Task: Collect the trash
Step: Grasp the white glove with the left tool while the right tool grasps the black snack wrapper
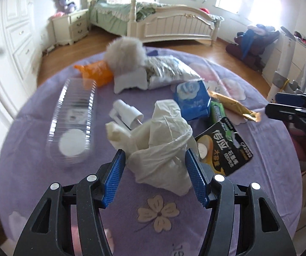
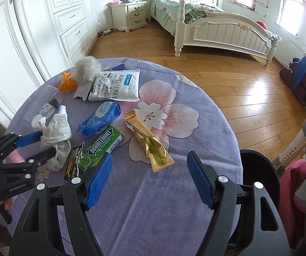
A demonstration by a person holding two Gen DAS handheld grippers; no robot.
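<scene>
Left wrist view: our left gripper (image 1: 154,166) has fingers apart around the crumpled tissue (image 1: 163,147), not squeezing yet – we push lower, then pinch | Right wrist view: right gripper (image 2: 149,168) wide apart, empty, near the gold wrapper (image 2: 147,141) – black bin (image 2: 266,175) waits beside the table (image 2: 174,213).

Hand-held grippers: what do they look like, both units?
Same build. Left hand-held gripper and right hand-held gripper: black plastic linkage arms with triangular cut-outs, round silver pivot pins, and blue finger pads with a fine ribbed texture. No cables or markings visible; no sleeve in view.
</scene>
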